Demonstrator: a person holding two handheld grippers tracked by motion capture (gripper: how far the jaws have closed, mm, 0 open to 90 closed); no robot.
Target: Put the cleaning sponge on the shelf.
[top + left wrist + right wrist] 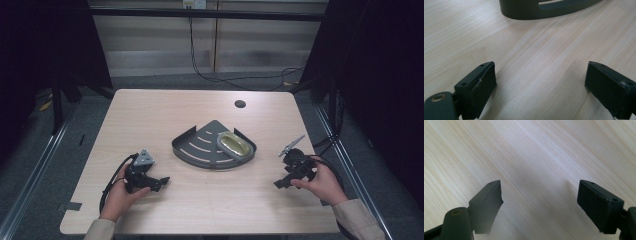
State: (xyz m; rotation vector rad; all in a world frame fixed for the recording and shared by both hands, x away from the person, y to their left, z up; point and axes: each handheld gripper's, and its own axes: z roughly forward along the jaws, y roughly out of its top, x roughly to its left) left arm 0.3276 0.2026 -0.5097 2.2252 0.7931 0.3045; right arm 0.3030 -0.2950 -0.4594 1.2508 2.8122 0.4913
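Your left gripper (161, 181) rests low on the near left part of the table (150, 110), held in your left hand (120, 197), forearm coming in from the bottom edge. It points toward the table's middle, jaws standing wide apart with bare wood between them. In the left gripper view the curved wall of the rack (529, 11) lies ahead, well apart from the jaws.

Your right gripper (281, 183) sits near the right edge in your right hand (325, 185), angled inward and tilted down. Its jaws are also wide, with nothing between them but wood grain.

Count: two grippers, one dark fan-shaped rack (200, 145) at the table's centre, and one oval dish (234, 144) resting in the rack's right side. Neither gripper touches the rack or the dish.
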